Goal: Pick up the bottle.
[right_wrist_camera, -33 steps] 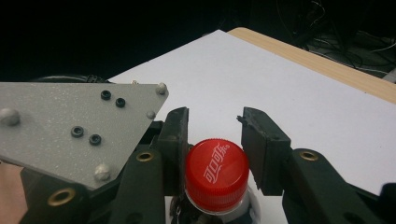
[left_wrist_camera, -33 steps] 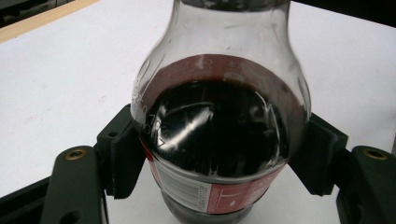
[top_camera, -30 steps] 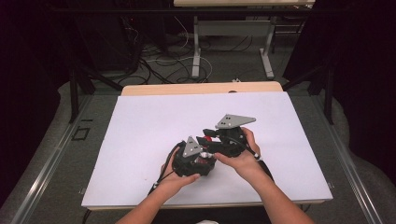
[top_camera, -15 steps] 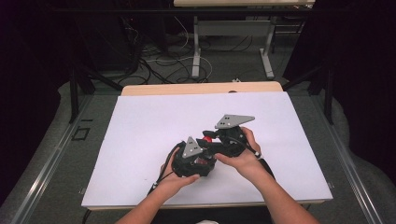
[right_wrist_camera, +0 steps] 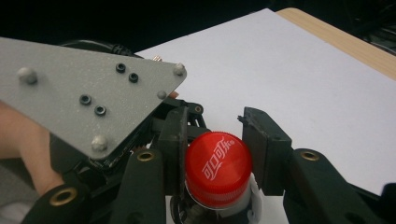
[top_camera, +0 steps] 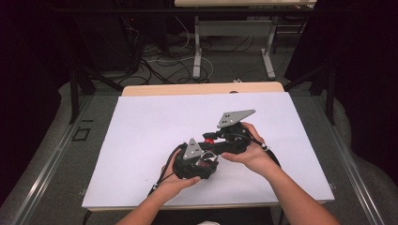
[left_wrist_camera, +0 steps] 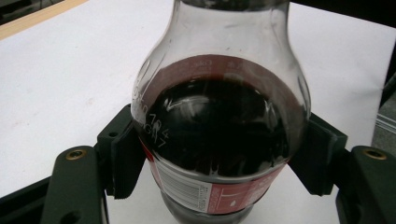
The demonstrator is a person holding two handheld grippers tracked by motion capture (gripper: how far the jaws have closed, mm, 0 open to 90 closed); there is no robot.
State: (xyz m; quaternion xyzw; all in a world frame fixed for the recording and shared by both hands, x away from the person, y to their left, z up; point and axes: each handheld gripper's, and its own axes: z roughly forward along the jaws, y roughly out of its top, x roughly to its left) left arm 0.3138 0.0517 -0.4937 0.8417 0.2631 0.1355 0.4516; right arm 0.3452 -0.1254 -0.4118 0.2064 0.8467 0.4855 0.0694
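Compared with a second ago almost nothing has shifted: the left gripper (top_camera: 199, 164) keeps its jaws clamped on the belly of the clear plastic bottle of dark cola (left_wrist_camera: 219, 135), held low over the white table sheet (top_camera: 141, 136), while the right gripper (right_wrist_camera: 215, 154) sits closed around the red screw cap (right_wrist_camera: 218, 168). That stillness suggests the twist on the cap is only starting. From above, hands and gripper bodies hide the bottle, and whether the cap has loosened cannot be made out.

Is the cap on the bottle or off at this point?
On. The red cap sits on the bottle neck between the right gripper jaws; the left gripper clamps the body.
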